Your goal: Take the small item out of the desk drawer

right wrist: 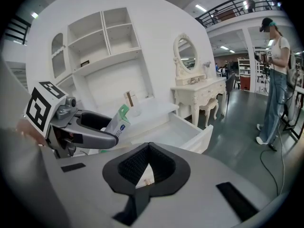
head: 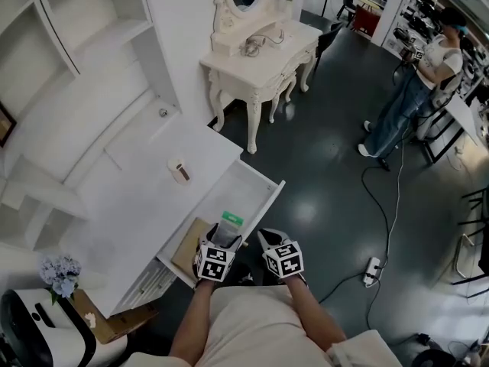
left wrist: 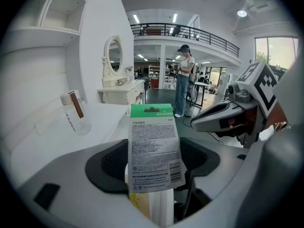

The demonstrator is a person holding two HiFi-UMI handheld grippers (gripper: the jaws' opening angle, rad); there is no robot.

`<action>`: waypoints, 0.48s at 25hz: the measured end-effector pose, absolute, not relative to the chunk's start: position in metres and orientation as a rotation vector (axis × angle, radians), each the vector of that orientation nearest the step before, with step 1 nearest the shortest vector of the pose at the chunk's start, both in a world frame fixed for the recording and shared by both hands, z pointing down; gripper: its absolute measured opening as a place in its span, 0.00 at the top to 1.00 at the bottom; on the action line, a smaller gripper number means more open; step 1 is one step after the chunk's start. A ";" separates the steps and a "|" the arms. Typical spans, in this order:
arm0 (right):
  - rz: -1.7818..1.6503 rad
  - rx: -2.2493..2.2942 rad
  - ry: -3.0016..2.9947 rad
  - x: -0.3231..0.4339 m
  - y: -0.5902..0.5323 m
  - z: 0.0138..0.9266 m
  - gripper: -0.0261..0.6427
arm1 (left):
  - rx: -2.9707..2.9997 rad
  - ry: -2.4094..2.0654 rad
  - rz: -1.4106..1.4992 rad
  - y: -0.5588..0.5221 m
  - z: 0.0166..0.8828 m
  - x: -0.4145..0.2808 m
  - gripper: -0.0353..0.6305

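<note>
The left gripper point(head: 224, 237) pinches a packet point(left wrist: 154, 146) with a green top between its jaws, holding it upright at the edge of the open drawer point(head: 252, 188) of the white desk point(head: 137, 197). The right gripper point(head: 272, 240) hangs just beside it at 3 o'clock, its jaws pressed together on nothing. A small bottle point(head: 179, 172) stands on the desk at 10 o'clock from the packet. A dressing table point(head: 263, 60) stands at 12 o'clock, and a person point(head: 412, 90) at 2 o'clock.
</note>
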State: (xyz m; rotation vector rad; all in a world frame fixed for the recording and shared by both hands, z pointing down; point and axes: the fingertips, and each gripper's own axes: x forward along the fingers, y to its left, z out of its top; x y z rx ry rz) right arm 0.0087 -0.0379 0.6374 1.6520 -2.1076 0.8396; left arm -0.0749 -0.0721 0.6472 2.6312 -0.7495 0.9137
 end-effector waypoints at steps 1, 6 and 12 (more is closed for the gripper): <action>0.842 1.651 -2.107 0.009 -0.038 0.638 0.92 | 2.630 -0.751 0.913 -0.073 0.648 -0.075 0.41; 0.843 1.641 -2.110 0.010 -0.041 0.639 0.92 | 2.624 -0.760 0.913 -0.075 0.648 -0.074 0.41; 0.833 1.637 -2.107 0.011 -0.042 0.640 0.92 | 2.623 -0.753 0.909 -0.077 0.649 -0.072 0.41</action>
